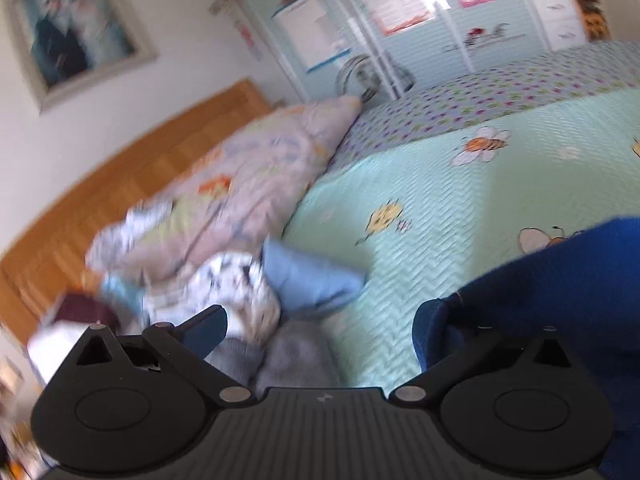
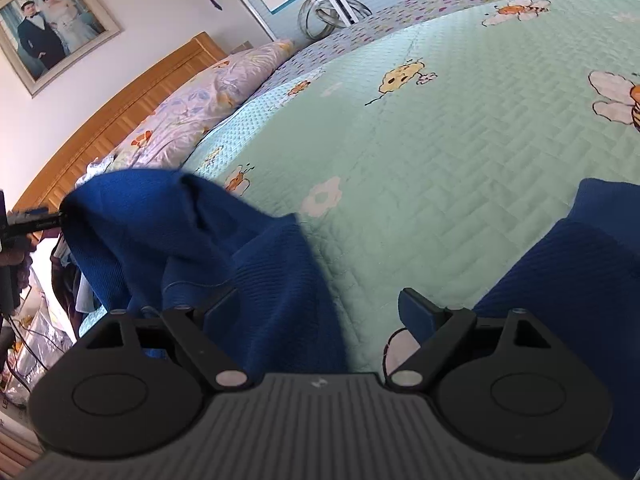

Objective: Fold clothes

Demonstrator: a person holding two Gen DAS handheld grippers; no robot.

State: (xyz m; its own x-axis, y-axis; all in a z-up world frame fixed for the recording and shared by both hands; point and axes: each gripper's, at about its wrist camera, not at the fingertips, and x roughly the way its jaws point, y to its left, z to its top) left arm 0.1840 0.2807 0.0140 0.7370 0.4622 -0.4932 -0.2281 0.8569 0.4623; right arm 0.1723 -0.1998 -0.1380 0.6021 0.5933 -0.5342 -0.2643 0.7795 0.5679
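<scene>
A dark blue knitted garment (image 2: 168,240) hangs lifted above the bed. My right gripper (image 2: 318,312) is open, jaws wide apart. The garment drapes over its left finger (image 2: 220,308), and another fold (image 2: 568,280) lies beside its right finger (image 2: 416,312). In the blurred left wrist view my left gripper (image 1: 320,328) is also open. The blue garment (image 1: 552,288) covers its right finger, while its left finger (image 1: 204,332) is bare. In the right wrist view the left gripper (image 2: 24,220) touches the garment's raised left corner.
A mint quilt (image 2: 440,140) with bee prints covers the bed. A floral pillow (image 1: 248,184) and a pile of mixed clothes (image 1: 240,288) lie by the wooden headboard (image 2: 132,104). Wardrobe doors (image 1: 400,32) stand beyond the bed.
</scene>
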